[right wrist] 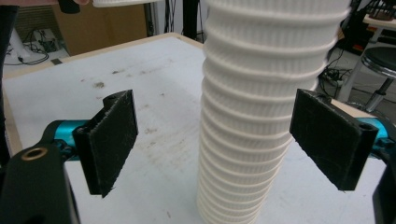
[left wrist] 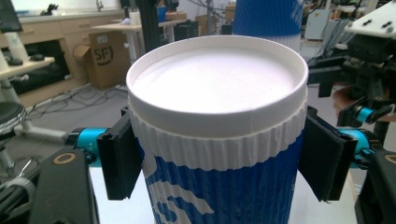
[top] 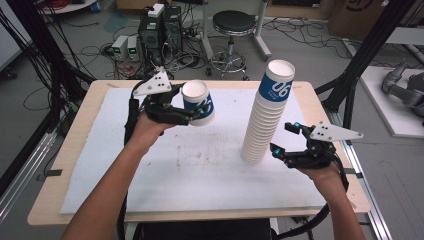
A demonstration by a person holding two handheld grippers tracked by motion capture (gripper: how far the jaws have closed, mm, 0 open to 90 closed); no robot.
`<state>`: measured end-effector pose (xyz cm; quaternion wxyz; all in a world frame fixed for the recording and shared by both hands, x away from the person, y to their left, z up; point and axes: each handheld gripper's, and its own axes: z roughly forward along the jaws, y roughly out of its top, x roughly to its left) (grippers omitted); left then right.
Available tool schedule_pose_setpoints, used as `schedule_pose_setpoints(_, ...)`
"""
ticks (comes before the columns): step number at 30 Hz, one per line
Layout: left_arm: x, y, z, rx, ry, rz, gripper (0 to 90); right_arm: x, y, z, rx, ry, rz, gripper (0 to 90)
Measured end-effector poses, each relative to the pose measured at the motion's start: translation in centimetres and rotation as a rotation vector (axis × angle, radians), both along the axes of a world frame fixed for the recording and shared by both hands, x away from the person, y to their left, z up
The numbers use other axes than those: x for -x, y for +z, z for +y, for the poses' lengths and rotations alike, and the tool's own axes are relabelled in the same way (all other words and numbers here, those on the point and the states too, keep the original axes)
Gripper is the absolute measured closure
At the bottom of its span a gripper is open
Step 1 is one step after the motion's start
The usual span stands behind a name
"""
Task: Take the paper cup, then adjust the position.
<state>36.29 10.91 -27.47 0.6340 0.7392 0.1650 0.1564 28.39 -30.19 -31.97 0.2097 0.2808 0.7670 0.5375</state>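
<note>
High view: left tool (top: 197, 116) clamped on a single blue-and-white paper cup (top: 198, 102), held tilted above the white mat (top: 150, 175) on the tabletop (top: 75, 130), well apart from the tall cup stack (top: 265, 112). Stack upright on the mat, right of centre, blue-banded cup on top. Right tool (top: 281, 137) low beside the stack's base, jaws spread wide, the stack not gripped.

Left gripper view: cup (left wrist: 217, 135) pinched at its ribbed sleeve between both black pads (left wrist: 119, 161), white rim up. Other tool (left wrist: 359, 70) farther off at the right edge.

Right gripper view: stack (right wrist: 261, 107) between the pads (right wrist: 109, 140), nearer the right one, gaps on both sides. Stained mat (right wrist: 154, 135) underneath.
</note>
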Motion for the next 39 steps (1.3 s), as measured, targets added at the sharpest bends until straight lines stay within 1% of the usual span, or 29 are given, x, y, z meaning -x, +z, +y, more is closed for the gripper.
schedule_pose_setpoints(4, 0.5, -1.5, 1.1, 0.007, 0.022, 0.025, 25.2, 0.7, -1.3, 1.2, 0.014, 0.023, 0.016, 15.5)
schedule_pose_setpoints(5, 0.7, -1.8, 1.3, 0.011, 0.024, 0.031, 25.2, 1.0, -1.8, 2.0, 0.005, 0.034, 0.025, 15.5)
schedule_pose_setpoints(6, 0.8, -2.1, 1.5, 0.014, 0.027, 0.036, 25.2, 1.0, -1.8, 2.0, 0.005, 0.034, 0.025, 15.5)
schedule_pose_setpoints(7, 1.0, -2.3, 1.7, 0.014, 0.026, 0.038, 25.1, 1.3, -2.2, 2.8, 0.005, 0.051, 0.027, 15.5)
schedule_pose_setpoints(8, 1.2, -2.4, 1.8, 0.008, 0.028, 0.039, 25.1, 1.3, -2.2, 2.8, 0.005, 0.051, 0.027, 15.5)
schedule_pose_setpoints(9, 1.3, -2.5, 2.0, 0.006, 0.030, 0.038, 25.1, 1.4, -2.6, 3.6, 0.004, 0.065, 0.024, 15.6)
schedule_pose_setpoints(10, 1.5, -2.6, 2.1, 0.006, 0.032, 0.039, 25.2, 1.3, -2.7, 3.9, 0.002, 0.071, 0.023, 15.6)
schedule_pose_setpoints(15, 2.0, -2.7, 2.6, 0.003, 0.052, 0.038, 25.2, 0.9, -3.1, 4.7, 0.000, 0.087, 0.033, 15.6)
schedule_pose_setpoints(20, 2.2, -3.1, 2.4, -0.018, 0.048, 0.044, 25.2, 0.4, -3.4, 5.5, -0.011, 0.113, 0.028, 15.5)
schedule_pose_setpoints(23, 2.6, -3.8, 2.1, -0.024, 0.040, 0.058, 25.2, 0.2, -3.6, 6.3, -0.011, 0.133, 0.031, 15.5)
schedule_pose_setpoints(25, 2.9, -4.3, 2.1, -0.030, 0.035, 0.060, 25.2, 0.2, -3.6, 6.5, -0.010, 0.138, 0.032, 15.5)
schedule_pose_setpoints(29, 3.4, -5.2, 2.1, -0.027, 0.022, 0.074, 25.2, 0.0, -3.7, 7.0, -0.005, 0.149, 0.035, 15.5)
schedule_pose_setpoints(32, 3.6, -5.8, 2.0, -0.043, 0.017, 0.085, 25.2, -0.2, -3.7, 7.3, -0.011, 0.155, 0.038, 15.5)
schedule_pose_setpoints(34, 3.7, -6.0, 1.8, -0.038, 0.008, 0.089, 25.2, -0.4, -3.8, 7.7, -0.003, 0.171, 0.033, 15.5)
schedule_pose_setpoints(35, 4.0, -6.2, 1.6, -0.034, 0.005, 0.091, 25.2, -0.5, -3.9, 8.2, 0.003, 0.186, 0.035, 15.5)
schedule_pose_setpoints(36, 4.0, -6.2, 1.6, -0.034, 0.005, 0.091, 25.2, -0.5, -3.9, 8.2, 0.003, 0.186, 0.035, 15.5)
schedule_pose_setpoints(37, 4.2, -6.4, 1.4, -0.027, 0.000, 0.091, 25.2, -0.5, -3.9, 8.4, -0.004, 0.201, 0.040, 15.5)
schedule_pose_setpoints(39, 4.6, -6.6, 1.0, -0.020, -0.008, 0.096, 25.2, -0.8, -3.9, 8.8, -0.022, 0.208, 0.038, 15.5)
